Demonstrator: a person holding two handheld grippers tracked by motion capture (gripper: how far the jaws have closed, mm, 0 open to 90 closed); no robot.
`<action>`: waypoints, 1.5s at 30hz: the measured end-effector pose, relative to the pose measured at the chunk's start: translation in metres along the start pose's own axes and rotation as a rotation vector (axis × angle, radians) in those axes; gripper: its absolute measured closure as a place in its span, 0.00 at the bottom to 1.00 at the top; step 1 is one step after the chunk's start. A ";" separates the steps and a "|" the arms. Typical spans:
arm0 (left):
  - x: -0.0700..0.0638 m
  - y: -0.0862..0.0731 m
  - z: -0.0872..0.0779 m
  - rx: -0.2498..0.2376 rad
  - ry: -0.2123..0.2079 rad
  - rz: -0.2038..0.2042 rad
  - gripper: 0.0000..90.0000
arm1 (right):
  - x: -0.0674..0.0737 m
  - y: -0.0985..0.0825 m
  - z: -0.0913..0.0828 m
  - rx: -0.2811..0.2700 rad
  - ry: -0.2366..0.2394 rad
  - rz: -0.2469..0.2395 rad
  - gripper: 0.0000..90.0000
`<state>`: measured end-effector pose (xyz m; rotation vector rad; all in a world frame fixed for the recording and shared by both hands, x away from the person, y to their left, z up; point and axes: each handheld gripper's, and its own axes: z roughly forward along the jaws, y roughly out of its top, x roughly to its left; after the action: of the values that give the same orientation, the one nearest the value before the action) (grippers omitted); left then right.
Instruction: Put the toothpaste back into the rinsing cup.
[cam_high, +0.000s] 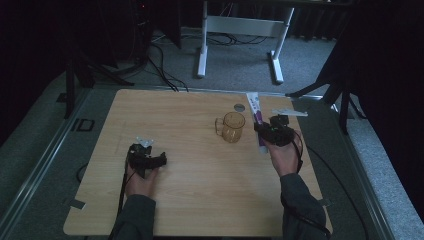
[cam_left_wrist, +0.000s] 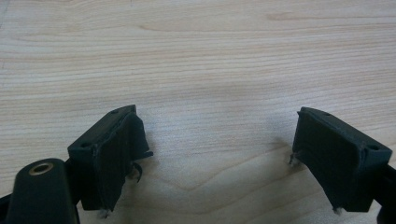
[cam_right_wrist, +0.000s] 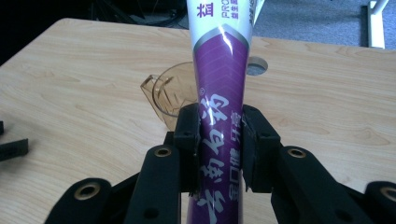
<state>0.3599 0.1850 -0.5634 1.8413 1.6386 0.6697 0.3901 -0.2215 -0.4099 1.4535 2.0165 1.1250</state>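
A purple and white toothpaste tube is clamped between the jaws of my right gripper, at the right side of the table. Just left of it stands an amber see-through mug, partly hidden behind the tube in the right gripper view. My left gripper rests low over the bare wood at the left, jaws wide apart with nothing between them.
The wooden table has a small round hole near its far edge, behind the mug. A white desk frame stands on the carpet beyond. Dark stands and cables flank the table on both sides.
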 end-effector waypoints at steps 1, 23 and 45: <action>0.000 0.000 0.000 -0.001 0.000 0.000 0.16 | 0.000 0.001 0.000 -0.002 0.001 0.003 0.79; 0.000 0.000 0.000 0.000 0.000 0.000 0.16 | -0.011 0.015 0.012 -0.017 0.017 0.022 0.79; 0.000 0.001 0.001 0.001 0.001 0.001 0.16 | -0.008 0.031 0.019 -0.034 0.011 -0.013 0.80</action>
<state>0.3615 0.1846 -0.5632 1.8433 1.6386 0.6701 0.4247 -0.2178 -0.3970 1.4187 2.0016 1.1586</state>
